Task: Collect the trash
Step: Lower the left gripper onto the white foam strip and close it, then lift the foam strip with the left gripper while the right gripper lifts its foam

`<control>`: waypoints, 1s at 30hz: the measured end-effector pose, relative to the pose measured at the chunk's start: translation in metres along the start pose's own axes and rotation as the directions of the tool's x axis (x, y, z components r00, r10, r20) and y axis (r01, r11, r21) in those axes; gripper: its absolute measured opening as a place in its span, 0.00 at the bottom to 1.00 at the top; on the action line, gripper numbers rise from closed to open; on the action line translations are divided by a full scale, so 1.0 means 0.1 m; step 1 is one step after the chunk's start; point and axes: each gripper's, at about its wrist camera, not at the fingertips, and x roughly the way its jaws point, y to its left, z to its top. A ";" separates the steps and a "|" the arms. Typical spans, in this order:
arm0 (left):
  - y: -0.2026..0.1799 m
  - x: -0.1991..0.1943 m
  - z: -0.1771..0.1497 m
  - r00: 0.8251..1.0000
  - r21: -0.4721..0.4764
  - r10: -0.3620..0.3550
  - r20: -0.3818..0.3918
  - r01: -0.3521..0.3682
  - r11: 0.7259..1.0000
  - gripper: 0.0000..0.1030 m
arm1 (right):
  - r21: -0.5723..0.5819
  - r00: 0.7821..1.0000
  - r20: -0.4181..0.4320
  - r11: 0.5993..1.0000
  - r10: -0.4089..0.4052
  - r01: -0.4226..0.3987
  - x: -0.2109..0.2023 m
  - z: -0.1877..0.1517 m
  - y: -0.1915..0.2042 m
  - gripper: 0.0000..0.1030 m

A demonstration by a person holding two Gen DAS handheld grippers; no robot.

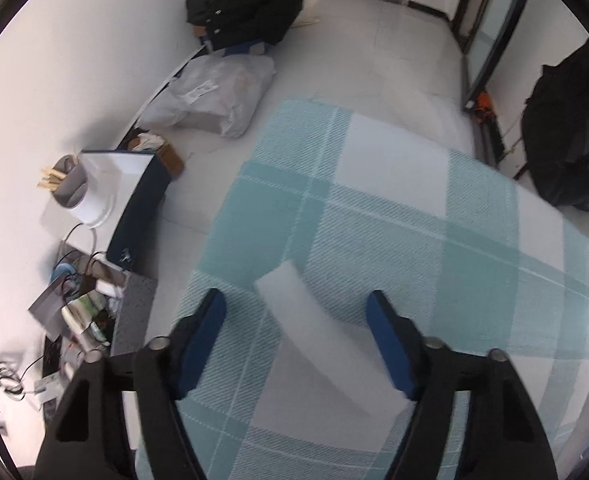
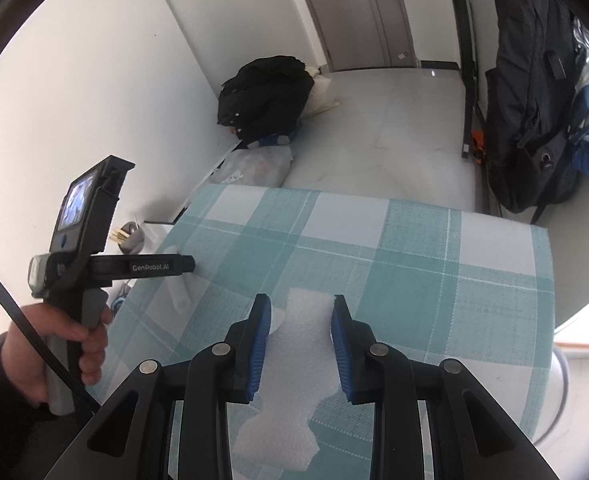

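Teal-and-white plaid tablecloth (image 2: 414, 248), white foam piece (image 2: 306, 320), blue-padded black right claw (image 2: 300, 316)

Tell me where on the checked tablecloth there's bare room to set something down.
The far and right stretches of the tablecloth are bare. Crowded: the near left, where a white foam strip lies between the left gripper, and the crumpled foam sheet in the right gripper.

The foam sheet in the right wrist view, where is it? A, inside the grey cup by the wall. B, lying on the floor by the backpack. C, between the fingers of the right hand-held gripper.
C: the foam sheet sits between the right hand-held gripper's blue pads, over the checked cloth.
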 end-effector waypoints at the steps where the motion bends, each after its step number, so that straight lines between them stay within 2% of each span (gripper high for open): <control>1: -0.01 0.00 0.00 1.000 0.006 -0.014 0.005 0.014 1.000 0.50 | 0.005 1.000 -0.001 1.000 0.001 -0.001 0.00 0.00 -0.01 0.28; 3: -0.04 -0.02 0.00 1.000 0.032 -0.019 0.018 0.019 0.999 0.43 | 0.009 1.000 -0.003 1.000 -0.001 0.001 0.00 0.00 -0.03 0.28; 5: -0.07 -0.04 0.00 0.999 0.062 0.006 0.048 -0.009 0.998 0.30 | 0.012 1.000 -0.005 1.000 -0.001 0.001 0.00 0.00 -0.03 0.28; 6: -0.08 -0.04 0.00 0.998 0.073 0.017 0.056 -0.021 0.997 0.20 | 0.013 1.000 -0.006 1.000 -0.001 0.001 0.00 0.00 -0.04 0.28; 8: -0.05 -0.06 0.02 0.998 0.076 -0.012 0.059 0.007 0.997 0.16 | 0.013 1.000 -0.005 1.000 0.000 0.000 0.00 0.00 -0.04 0.28; 10: -0.01 -0.09 0.03 0.996 0.069 -0.057 0.066 0.052 0.996 0.06 | 0.012 1.000 -0.005 1.000 -0.003 0.003 0.00 0.00 -0.04 0.28; 14: 0.03 -0.12 0.01 0.992 0.063 -0.106 0.064 0.102 0.993 0.05 | 0.015 1.000 -0.008 1.000 -0.004 0.004 0.01 0.01 -0.02 0.28; 21: 0.05 -0.15 -0.04 0.990 0.066 -0.127 0.063 0.122 0.990 0.05 | -0.001 1.000 -0.004 1.000 -0.006 0.006 0.00 0.00 0.05 0.28; 24: 0.02 -0.17 -0.09 0.993 0.099 -0.106 0.058 0.100 0.990 0.05 | -0.009 1.000 -0.004 1.000 -0.013 0.013 0.01 0.00 0.07 0.28; 30: 0.06 -0.23 -0.16 0.987 0.120 -0.150 0.056 0.143 0.982 0.05 | 0.001 1.000 -0.004 1.000 -0.021 0.021 0.02 0.01 0.09 0.28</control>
